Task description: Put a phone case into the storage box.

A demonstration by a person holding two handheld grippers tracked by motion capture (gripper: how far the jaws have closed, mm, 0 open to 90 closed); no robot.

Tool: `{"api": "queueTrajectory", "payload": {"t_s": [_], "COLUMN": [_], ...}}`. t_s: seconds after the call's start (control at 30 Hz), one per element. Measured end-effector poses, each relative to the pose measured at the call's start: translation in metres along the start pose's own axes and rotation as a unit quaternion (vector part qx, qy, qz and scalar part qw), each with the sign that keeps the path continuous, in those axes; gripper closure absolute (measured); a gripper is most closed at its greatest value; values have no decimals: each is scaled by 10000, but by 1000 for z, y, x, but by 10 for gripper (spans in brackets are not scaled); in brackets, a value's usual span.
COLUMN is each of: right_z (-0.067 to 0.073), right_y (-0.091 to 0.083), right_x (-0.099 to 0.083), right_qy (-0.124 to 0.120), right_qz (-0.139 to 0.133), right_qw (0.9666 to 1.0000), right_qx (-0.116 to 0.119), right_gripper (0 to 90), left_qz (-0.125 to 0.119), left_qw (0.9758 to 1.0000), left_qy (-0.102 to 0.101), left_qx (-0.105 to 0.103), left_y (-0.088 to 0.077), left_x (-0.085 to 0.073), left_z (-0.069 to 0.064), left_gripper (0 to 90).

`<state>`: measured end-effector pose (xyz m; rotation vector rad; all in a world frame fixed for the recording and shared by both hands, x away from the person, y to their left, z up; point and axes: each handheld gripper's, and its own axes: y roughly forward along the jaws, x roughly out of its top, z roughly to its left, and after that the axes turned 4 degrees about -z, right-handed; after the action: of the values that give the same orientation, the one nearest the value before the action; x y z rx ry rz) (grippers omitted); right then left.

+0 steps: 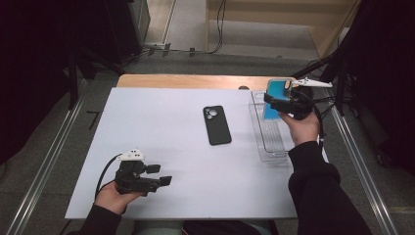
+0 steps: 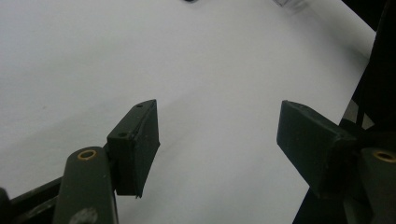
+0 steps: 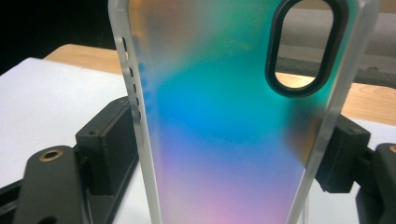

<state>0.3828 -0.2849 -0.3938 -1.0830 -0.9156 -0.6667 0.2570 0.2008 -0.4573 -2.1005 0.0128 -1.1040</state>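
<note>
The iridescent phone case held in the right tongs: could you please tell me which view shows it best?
The right gripper view: the phone case stands close up between the pads, showing its camera cutout and side holes. The high view shows it small and blue, above the clear tray.

Black sleeves; black tools (image 1: 164,175) (image 1: 272,100), grey three-cornered top plates, black trailing cables, brass-ringed screws.
</note>
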Motion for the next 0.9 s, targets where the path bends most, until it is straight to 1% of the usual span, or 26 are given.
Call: {"api": "queueTrajectory", "payload": {"t_s": [0.03,0.07,0.1,0.17,0.27,0.3,0.37,0.47,0.57,0.63,0.7,0.77,0.8,0.83,0.9], "right_z": [-2,-4,-6,-8,-13,-15,-16,-17,-20,-23,-28,-30,-31,-32,-33], "right_y": [2,7,10,16,27,35,37,51,61,69,77,82,85,90,96], "right_x": [2,5,7,10,15,18,19,22,21,19,18,16,14,12,9], "right_qy": [26,94,110,126,208,264,226,107,168,277,301,323,307,267,294], "right_qz": [20,31,13,-5,12,-15,-26,-81,-113,-23,106,116,94,126,162], "right_qw": [10000,10000,9999,9999,9997,9995,9996,9996,9994,9991,9987,9988,9988,9985,9982], "right_qx": [-10,-12,-18,-116,-158,-151,-150,-239,-294,-315,-392,-355,-378,-457,-493], "right_gripper": [183,182,183,182,182,183,183,183,182,182,182,181,181,180,178], "left_qz": [29,35,46,7,-42,-25,4,31,33,20,27,21,23,25,33], "left_qw": [10000,10000,10000,10000,9999,10000,10000,10000,10000,10000,10000,10000,10000,10000,10000], "left_qy": [27,23,11,-11,-1,2,19,35,20,9,-7,-1,-4,-6,1], "left_qx": [-18,-26,-38,-92,-97,-77,-56,-25,-9,8,3,-1,-11,-7,-16], "left_y": [1,2,2,2,1,2,2,2,2,2,2,2,2,2,3], "left_x": [0,0,0,0,1,1,1,0,0,0,0,0,0,1,1], "left_z": [0,-1,-1,-1,-2,-2,-2,-1,0,1,1,1,1,1,1], "left_gripper": [297,297,297,297,297,297,297,297,297,297,297,297,297,297,297]}}
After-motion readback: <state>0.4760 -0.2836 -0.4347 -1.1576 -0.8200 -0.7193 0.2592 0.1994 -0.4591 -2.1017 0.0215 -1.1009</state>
